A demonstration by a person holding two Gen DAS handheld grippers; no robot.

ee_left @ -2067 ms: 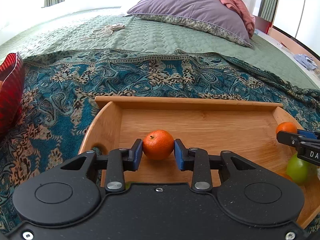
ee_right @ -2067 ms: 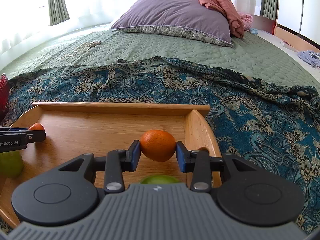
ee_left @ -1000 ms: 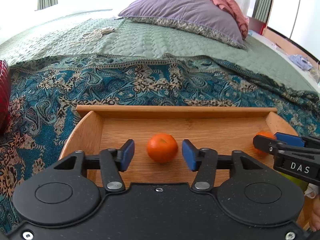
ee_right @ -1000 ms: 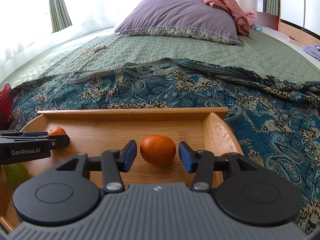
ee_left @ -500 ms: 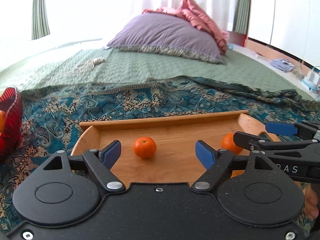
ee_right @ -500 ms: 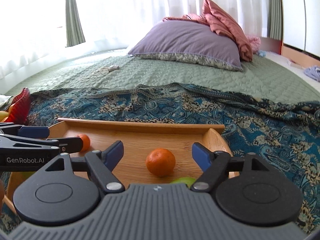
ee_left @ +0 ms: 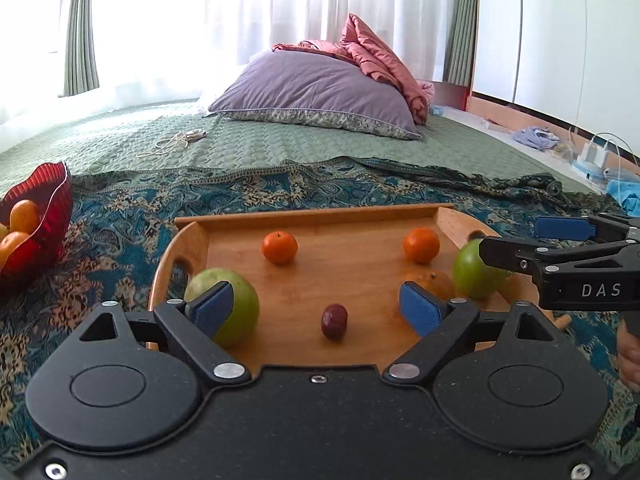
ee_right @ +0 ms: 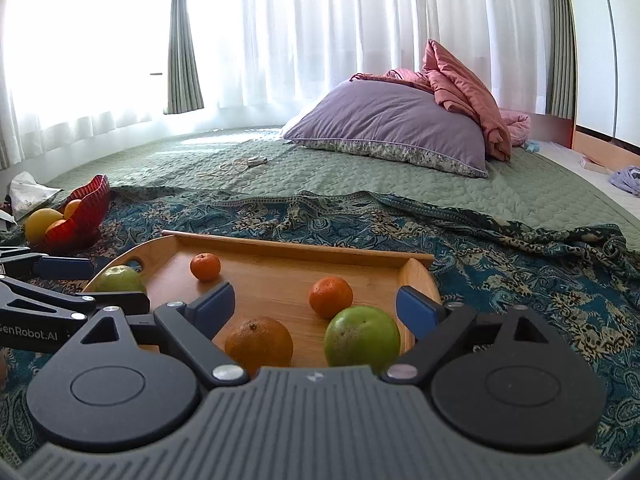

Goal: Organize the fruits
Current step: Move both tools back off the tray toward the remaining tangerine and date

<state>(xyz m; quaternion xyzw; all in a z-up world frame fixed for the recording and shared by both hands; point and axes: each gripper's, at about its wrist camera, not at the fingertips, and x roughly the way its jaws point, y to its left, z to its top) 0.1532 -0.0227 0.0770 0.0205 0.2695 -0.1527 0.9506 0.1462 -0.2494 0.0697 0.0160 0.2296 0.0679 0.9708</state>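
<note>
The wooden tray (ee_left: 192, 240) lies on the patterned blanket (ee_left: 120, 216) in front of me, its long axis running across my view, and it holds most of the fruit. The red bowl (ee_left: 48, 208) sits well off to my left with more oranges (ee_left: 24, 214) in it, so my left gripper (ee_left: 316, 306) is plainly the nearer one if the next fruit is to come from there.

On the tray, a big green fruit (ee_left: 236, 308) rests by the near left handle, partly behind my left-hand pad. A second green one (ee_right: 362, 338) sits at the near right, just beside a large orange (ee_right: 258, 340). Farther back lie two small mandarins: one toward the far left (ee_left: 279, 247), one toward the far right (ee_left: 421, 245). A small dark red fruit (ee_left: 334, 321) lies between my left fingers' line of sight, close to the near edge.

My left gripper's jaws are opening, spread wide with nothing pressed between the pads. My right gripper (ee_right: 316, 306) is opening too, and it grips nothing; the large orange and the green fruit only lie ahead of it.

A second ago each gripper had a mandarin sitting just between barely parted pads. Now both mandarins rest alone on the tray, far ahead of my fingers, and both grippers have drawn back and lifted, so the whole tray and the bowl show.
</note>
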